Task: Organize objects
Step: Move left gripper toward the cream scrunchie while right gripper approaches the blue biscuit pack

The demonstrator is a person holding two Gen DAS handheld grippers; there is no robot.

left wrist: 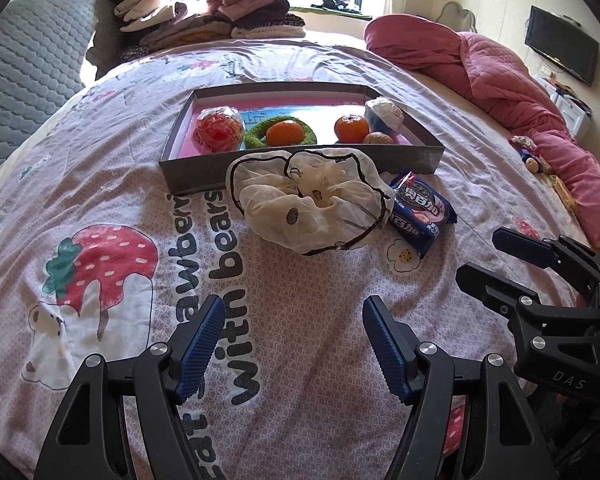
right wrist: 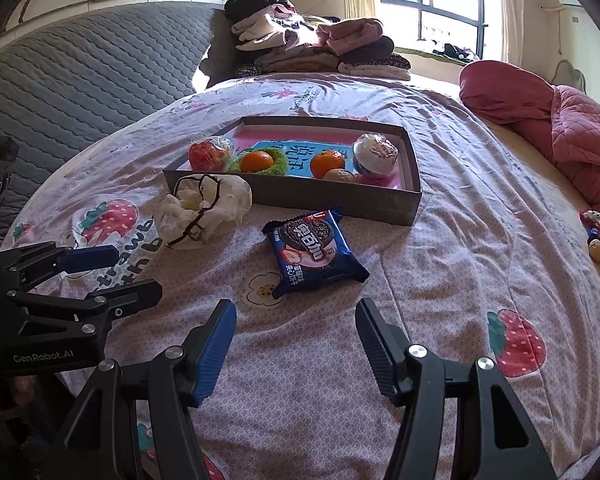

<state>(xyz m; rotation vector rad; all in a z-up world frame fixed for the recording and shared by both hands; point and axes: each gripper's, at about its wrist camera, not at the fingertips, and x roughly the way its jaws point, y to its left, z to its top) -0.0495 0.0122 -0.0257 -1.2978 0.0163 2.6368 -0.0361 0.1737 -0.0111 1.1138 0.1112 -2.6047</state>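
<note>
Grippers, both gaping and empty, are hovering over the bedspread while you are facing the tray (right wrist: 414, 184): the biscuit packet (right wrist: 314, 254) is lying straight ahead of your right gripper (right wrist: 296, 334), long axis slanting, the white scrunchie (left wrist: 308, 204) nearer your left gripper (left wrist: 294, 338).

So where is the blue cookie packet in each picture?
Left wrist view: the blue cookie packet lies right of centre, tucked beside the white cloth scrunchie.
Right wrist view: the packet lies near the middle, apart from the scrunchie on its left.
Shared landmark: the grey box sits just behind the packet in both views.
</note>
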